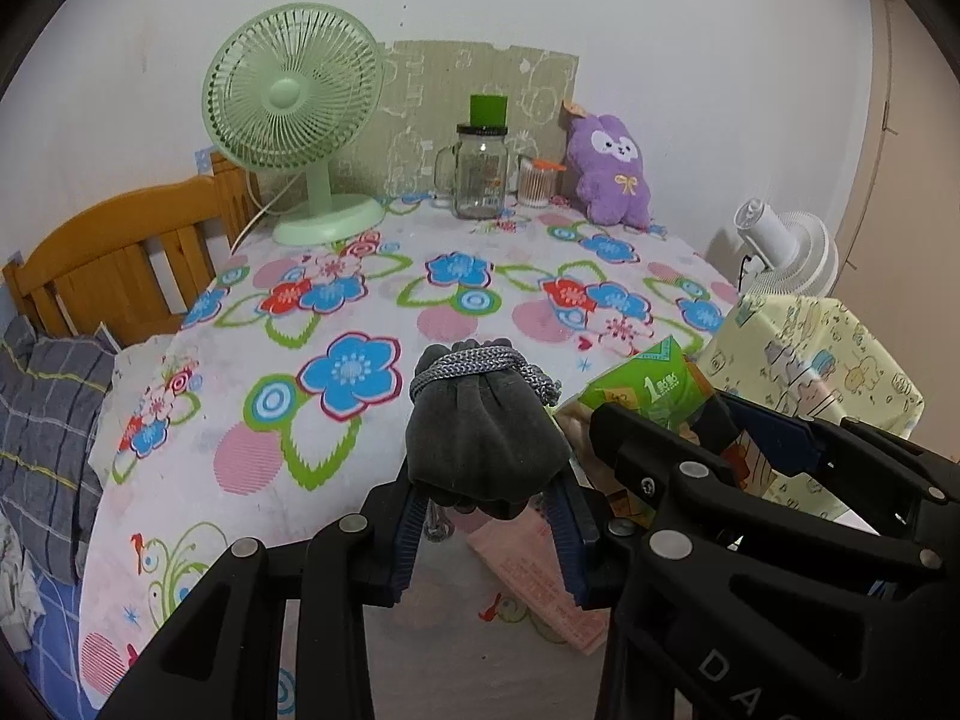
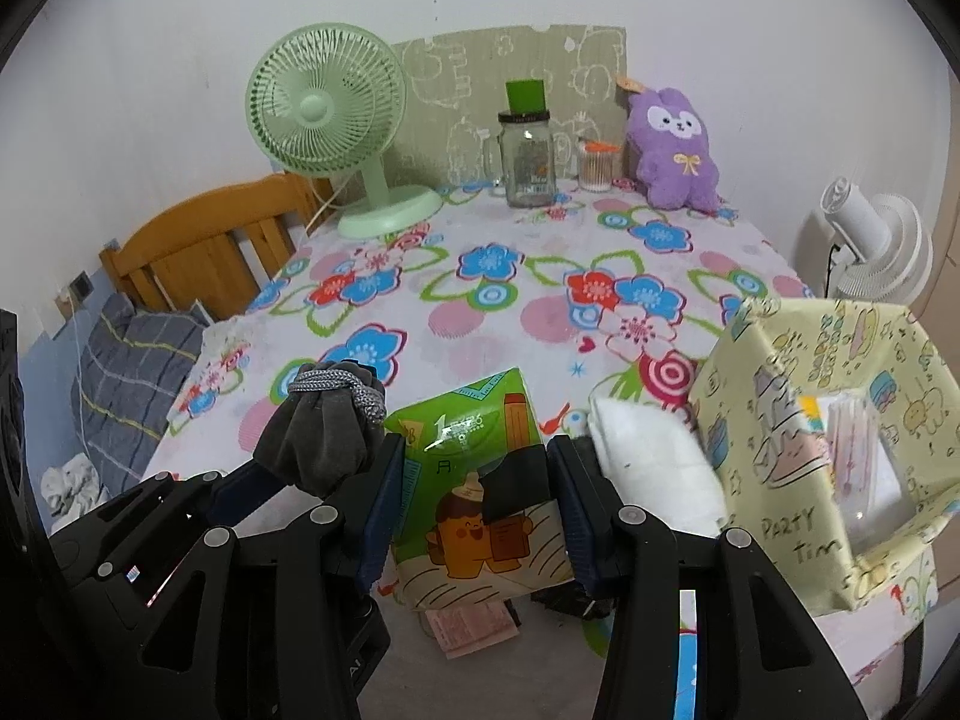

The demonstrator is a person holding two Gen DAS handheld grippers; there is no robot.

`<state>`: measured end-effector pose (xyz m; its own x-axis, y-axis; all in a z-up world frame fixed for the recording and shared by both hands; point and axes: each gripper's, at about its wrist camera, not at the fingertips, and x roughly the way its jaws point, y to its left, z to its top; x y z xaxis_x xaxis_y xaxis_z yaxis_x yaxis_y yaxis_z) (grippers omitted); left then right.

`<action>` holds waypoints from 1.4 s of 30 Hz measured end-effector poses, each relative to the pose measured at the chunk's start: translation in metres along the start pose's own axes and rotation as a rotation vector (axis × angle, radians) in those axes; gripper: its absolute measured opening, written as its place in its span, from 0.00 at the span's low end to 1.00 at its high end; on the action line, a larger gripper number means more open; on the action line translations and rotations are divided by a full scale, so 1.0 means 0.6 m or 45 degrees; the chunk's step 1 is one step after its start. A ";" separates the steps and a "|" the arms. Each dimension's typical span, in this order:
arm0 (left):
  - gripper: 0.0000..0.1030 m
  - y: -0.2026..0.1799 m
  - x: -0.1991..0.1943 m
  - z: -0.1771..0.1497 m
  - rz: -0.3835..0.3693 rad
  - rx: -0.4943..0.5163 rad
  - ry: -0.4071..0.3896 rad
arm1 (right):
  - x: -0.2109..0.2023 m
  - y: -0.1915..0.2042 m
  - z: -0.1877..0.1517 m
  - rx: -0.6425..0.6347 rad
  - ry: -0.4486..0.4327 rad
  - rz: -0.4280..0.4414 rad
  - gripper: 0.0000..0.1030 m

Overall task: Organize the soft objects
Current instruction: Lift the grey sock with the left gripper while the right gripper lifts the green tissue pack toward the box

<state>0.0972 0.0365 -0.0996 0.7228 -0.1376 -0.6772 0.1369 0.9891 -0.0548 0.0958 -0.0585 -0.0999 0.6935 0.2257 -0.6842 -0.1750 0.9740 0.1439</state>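
Left gripper [image 1: 489, 507] jaws pinch soft dark-grey drawstring cloth pouch [image 1: 486, 444] base, right gripper [image 2: 474, 516] jaws squeeze light, crushable green tissue pack [image 2: 480, 480] mid-sides at lower centre

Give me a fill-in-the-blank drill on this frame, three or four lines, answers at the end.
1. The left gripper is shut on a dark grey drawstring ____.
2. The right gripper is shut on a green ____ pack.
3. The plush toy at the back of the table is ____ in colour.
4. The yellow cartoon-print box stands to the ____ of the right gripper.

Answers: pouch; tissue; purple; right
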 end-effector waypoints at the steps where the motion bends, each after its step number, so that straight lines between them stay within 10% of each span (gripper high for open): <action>1: 0.37 -0.002 -0.002 0.002 0.000 0.001 -0.004 | -0.004 -0.001 0.003 -0.001 -0.008 -0.001 0.50; 42: 0.37 -0.143 -0.023 0.085 -0.044 0.085 -0.120 | -0.090 -0.131 0.067 0.045 -0.153 -0.072 0.50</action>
<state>0.1098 -0.0491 -0.0480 0.7769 -0.1788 -0.6036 0.2050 0.9784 -0.0260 0.1000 -0.1465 -0.0457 0.7804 0.1689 -0.6020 -0.1098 0.9849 0.1339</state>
